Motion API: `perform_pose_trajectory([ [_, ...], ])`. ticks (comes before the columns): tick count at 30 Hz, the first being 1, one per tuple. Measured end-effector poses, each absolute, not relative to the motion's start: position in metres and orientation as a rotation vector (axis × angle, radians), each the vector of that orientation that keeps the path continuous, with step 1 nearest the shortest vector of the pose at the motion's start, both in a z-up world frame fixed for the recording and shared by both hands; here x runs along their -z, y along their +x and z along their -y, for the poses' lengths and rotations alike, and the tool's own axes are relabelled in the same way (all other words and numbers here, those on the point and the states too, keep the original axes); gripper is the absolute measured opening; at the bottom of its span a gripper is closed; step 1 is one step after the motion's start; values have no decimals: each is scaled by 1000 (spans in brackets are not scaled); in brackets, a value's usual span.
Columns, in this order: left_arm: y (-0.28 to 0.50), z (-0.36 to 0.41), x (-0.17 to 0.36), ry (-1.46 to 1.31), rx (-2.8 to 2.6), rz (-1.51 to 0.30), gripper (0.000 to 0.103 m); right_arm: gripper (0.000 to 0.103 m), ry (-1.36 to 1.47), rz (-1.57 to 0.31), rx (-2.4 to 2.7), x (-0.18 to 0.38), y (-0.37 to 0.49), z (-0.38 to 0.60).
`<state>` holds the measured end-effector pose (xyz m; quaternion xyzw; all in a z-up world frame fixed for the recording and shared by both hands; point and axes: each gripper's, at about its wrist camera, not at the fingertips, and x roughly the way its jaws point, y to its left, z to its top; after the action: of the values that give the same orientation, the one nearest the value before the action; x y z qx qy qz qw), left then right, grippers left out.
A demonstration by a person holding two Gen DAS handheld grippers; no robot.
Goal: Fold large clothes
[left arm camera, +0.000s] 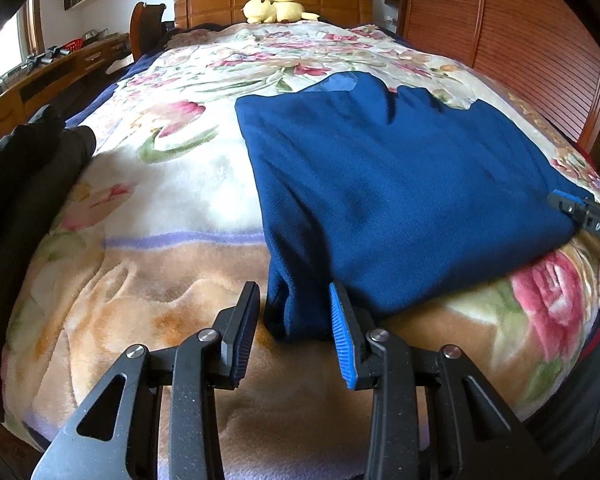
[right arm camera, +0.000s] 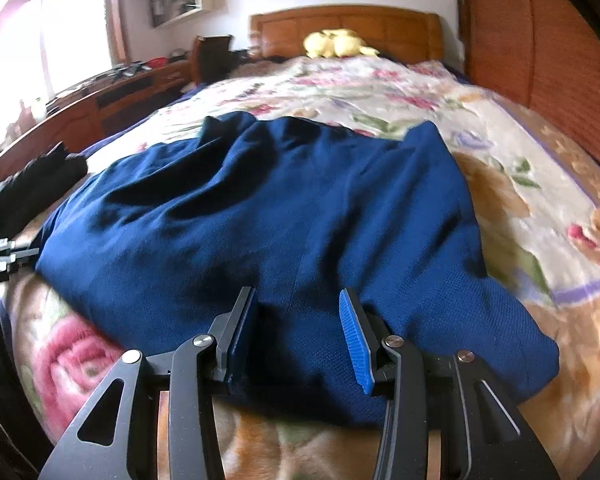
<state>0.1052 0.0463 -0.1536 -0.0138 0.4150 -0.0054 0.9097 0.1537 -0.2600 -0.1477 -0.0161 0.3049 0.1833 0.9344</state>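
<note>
Dark blue knit garment [left arm camera: 380,184] runs lengthwise up bed; left tool [left arm camera: 294,334] and right tool [right arm camera: 300,338], both released, straddle its near-hem corners.

Black left tool [left arm camera: 294,300], blue ribbed pads [left arm camera: 342,340], silver screws

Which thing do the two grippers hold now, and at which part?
Neither visibly holds anything. The left gripper straddles the near left corner of the blue garment; the right gripper is over its near edge. Both stand open.
</note>
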Motion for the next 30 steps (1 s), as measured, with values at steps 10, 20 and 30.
perform_pose_trajectory([
  [10, 103, -45, 156, -32, 14, -848, 36, 44, -101, -587, -525, 130, 133, 204],
  [20, 113, -28, 106, -5, 107, -754, 11, 45, -60, -637, -559, 159, 151, 210],
  [30, 151, 81, 9, 137, 329, -572, 9, 45, -60, -585, -473, 137, 130, 247],
])
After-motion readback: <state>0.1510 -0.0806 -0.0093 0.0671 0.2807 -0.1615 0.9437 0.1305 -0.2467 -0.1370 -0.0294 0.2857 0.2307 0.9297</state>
